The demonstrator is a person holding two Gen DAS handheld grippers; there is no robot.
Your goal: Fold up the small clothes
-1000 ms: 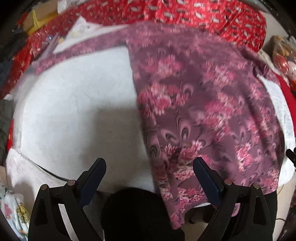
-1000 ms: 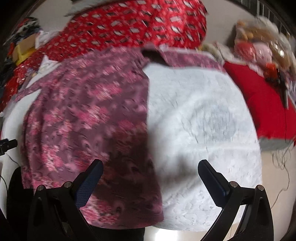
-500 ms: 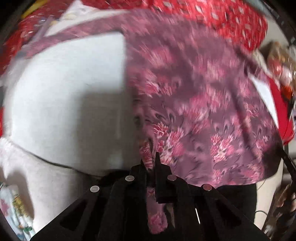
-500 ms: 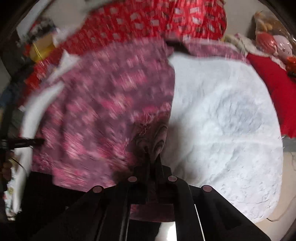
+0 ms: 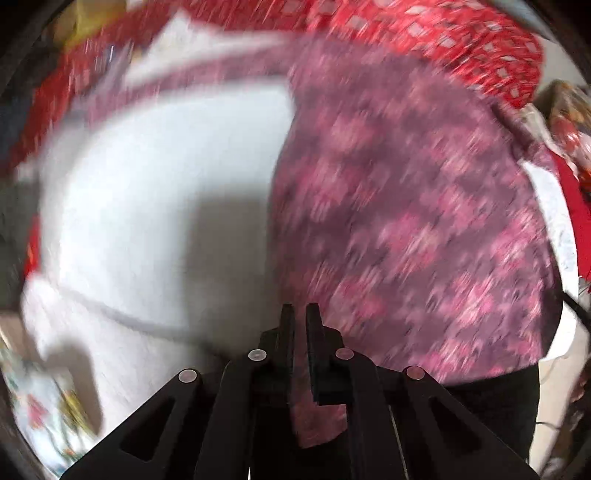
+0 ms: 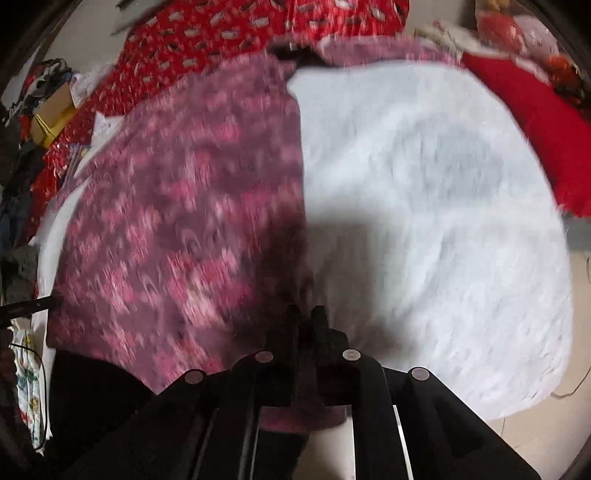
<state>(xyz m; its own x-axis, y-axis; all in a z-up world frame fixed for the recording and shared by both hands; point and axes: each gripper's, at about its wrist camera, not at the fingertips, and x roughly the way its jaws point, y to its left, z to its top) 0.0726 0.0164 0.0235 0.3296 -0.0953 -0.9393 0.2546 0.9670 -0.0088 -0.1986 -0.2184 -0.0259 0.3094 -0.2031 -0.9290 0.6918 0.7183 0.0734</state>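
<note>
- The left gripper [image 5: 300,314] has its jaws pinched nearly together on the near hem of the floral garment [image 5: 406,206]; a tail of the cloth hangs down between the fingers toward 6 o'clock.
- The right gripper [image 6: 307,317] is likewise closed; cloth seems to sit between its fingers, though shadow and motion blur make that grip less certain.
- The garment lies spread on the white fluffy mat [image 5: 155,192], its long axis running from the grippers at 6 o'clock away toward 12 o'clock, where it meets the red patterned fabric [image 5: 424,33].
- Each gripper holds one near corner, so neither is nearer; my guess is that the fold goes forward, carrying the hem toward 12 o'clock.
- The left view has the cloth filling 1 to 4 o'clock and bare mat at 9 to 11.
- The right view mirrors this, and alone shows the red cushion [image 6: 524,122] at 2 o'clock.
</note>
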